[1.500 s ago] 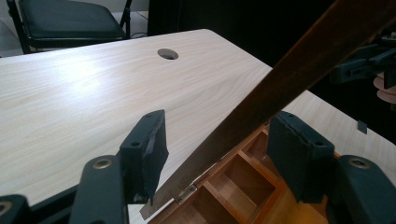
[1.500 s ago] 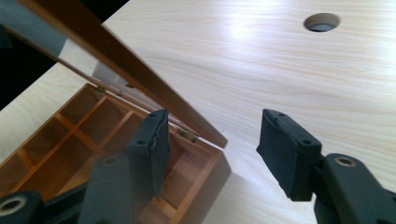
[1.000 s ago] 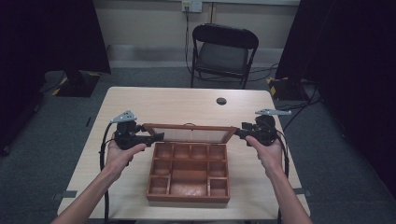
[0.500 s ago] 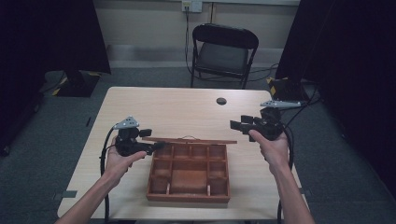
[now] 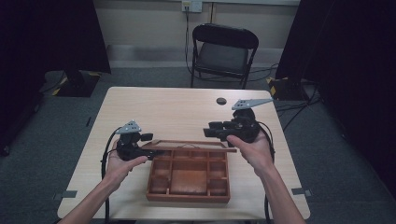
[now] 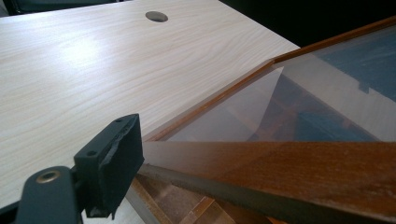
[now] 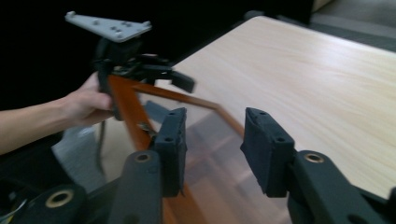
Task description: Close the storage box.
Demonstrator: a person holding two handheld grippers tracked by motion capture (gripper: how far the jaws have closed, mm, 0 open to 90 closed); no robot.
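A wooden compartment box [image 5: 188, 182] sits near the table's front edge. Its glass lid with a wooden frame [image 5: 191, 143] lies low and slightly tilted over the box's far side. My left gripper [image 5: 156, 150] is shut on the lid's left frame rail; in the left gripper view one black pad [image 6: 114, 158] presses against the rail [image 6: 289, 170], and the glass pane [image 6: 308, 98] slopes away. My right gripper [image 5: 208, 132] hovers open above the lid's right part, holding nothing. In the right gripper view its jaws [image 7: 212, 151] stand apart, with the lid frame [image 7: 127, 107] and the left gripper [image 7: 140, 70] beyond.
A round cable hole [image 5: 221, 101] lies in the light wooden table [image 5: 168, 107] behind the right gripper. A black folding chair [image 5: 224, 49] stands past the far edge. Bare tabletop stretches behind and to the left of the box.
The lid has dropped from nearly upright to almost flat over the box. My right gripper let go of its right end, opened and lifted away. The left gripper kept its hold.
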